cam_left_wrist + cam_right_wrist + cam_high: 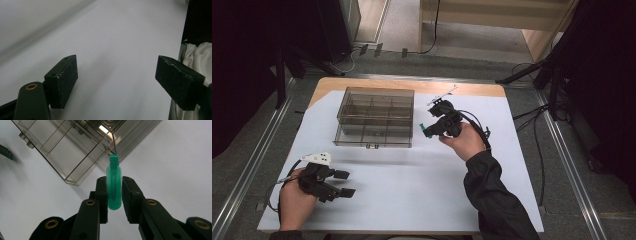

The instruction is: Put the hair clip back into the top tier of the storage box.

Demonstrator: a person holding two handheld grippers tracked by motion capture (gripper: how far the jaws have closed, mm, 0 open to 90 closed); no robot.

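a green clip (pixel 114 187) was gripped between the closed jaws of the right gripper (pixel 114 195), just beside the compartment box (pixel 374 117); the left gripper (pixel 116 82) was held open, well apart from the box.

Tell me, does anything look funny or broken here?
Nothing stands out. The clear box sits flat and square on the white table, nothing is spilled, and the right gripper holds the green clip straight between its jaws. The left gripper is open near the table.
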